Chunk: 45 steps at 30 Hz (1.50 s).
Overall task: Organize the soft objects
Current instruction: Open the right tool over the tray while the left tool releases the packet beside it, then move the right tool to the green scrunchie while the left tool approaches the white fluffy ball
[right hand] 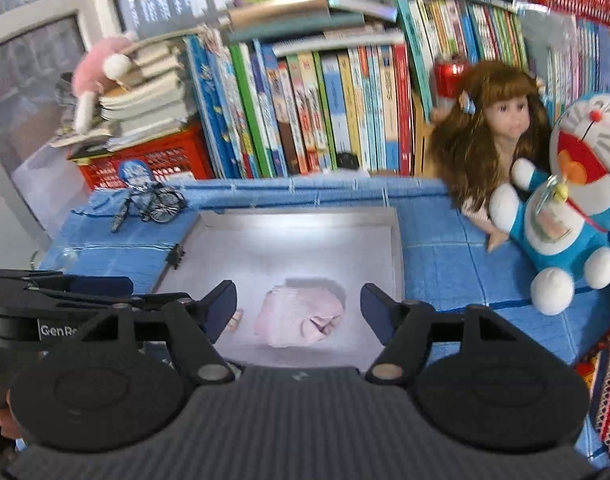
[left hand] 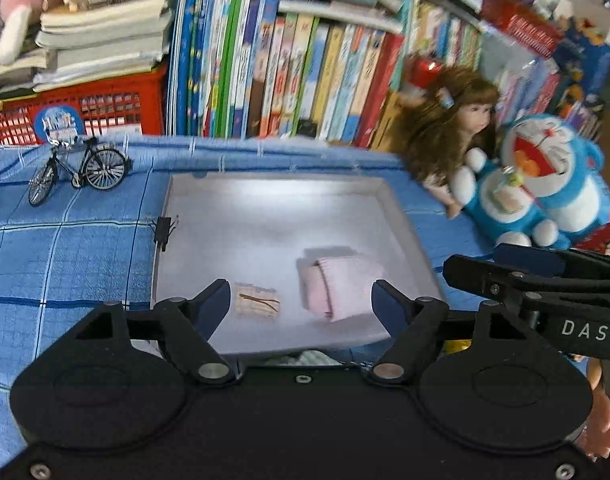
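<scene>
Two folded soft pieces in the near part of a shallow grey tray (left hand: 401, 216) on a blue checked cloth (left hand: 65, 248): a pink folded cloth (left hand: 341, 288) toward the right, a smaller beige striped cloth (left hand: 257, 300) just beside it on the left, the two apart and neither touching the tray wall. Left gripper (left hand: 301, 298) with jaws spread wide and nothing between them, above the tray's near edge; right gripper (right hand: 299, 306) likewise spread and empty, framing the pink bundle from higher up. Both pieces probably light, limp and quick to unfold if lifted by a single loose layer; no risk of breakage, little of slipping against the pads. Best hold likely across the thick folded edge of the pink piece, pinching all layers at once; for the beige one, across its short width at the middle. Doll (right hand: 493, 128) and blue plush toy (right hand: 577, 184) well to the right, off the tray.
</scene>
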### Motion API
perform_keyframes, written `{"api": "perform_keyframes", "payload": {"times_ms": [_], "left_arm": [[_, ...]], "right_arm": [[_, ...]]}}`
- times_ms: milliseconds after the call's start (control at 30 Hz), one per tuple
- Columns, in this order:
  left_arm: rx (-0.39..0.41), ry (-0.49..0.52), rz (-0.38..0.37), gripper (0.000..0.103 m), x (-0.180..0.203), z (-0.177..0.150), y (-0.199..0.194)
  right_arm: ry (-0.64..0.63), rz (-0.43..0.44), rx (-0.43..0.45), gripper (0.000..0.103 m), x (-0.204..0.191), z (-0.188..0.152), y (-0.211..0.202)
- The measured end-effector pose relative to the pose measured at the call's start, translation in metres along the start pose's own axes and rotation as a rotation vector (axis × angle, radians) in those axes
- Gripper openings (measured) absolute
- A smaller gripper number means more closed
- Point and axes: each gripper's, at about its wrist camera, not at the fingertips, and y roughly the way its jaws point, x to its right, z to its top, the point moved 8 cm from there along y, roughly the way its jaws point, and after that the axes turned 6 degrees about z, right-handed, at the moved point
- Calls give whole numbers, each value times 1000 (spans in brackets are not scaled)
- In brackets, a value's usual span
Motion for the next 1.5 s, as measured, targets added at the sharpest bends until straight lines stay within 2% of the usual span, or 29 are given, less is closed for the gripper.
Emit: {"api": "perform_keyframes", "payload": {"times_ms": [300, 633, 733, 900, 1100, 1233, 1500], "left_arm": [[162, 50, -48, 83, 7, -44, -63], [277, 49, -36, 86, 5, -113, -87], [289, 55, -51, 87, 6, -133, -89], [282, 88, -80, 89, 13, -167, -85], [299, 131, -15, 93, 20, -195, -68], [286, 126, 22, 93, 22, -207, -52], [286, 92, 80, 94, 19, -208, -27]], "right_arm": [[-68, 23, 140, 88, -15, -22, -61], [-110, 0, 260, 93, -14, -70, -99], [-124, -26, 292, 99, -9, -87, -105], [-131, -72, 341, 100, -2, -115, -111], [-110, -83, 384, 103, 6, -148, -110], [-106, -121, 366, 103, 14, -167, -99], [-72, -182, 324, 103, 31, -192, -77]]}}
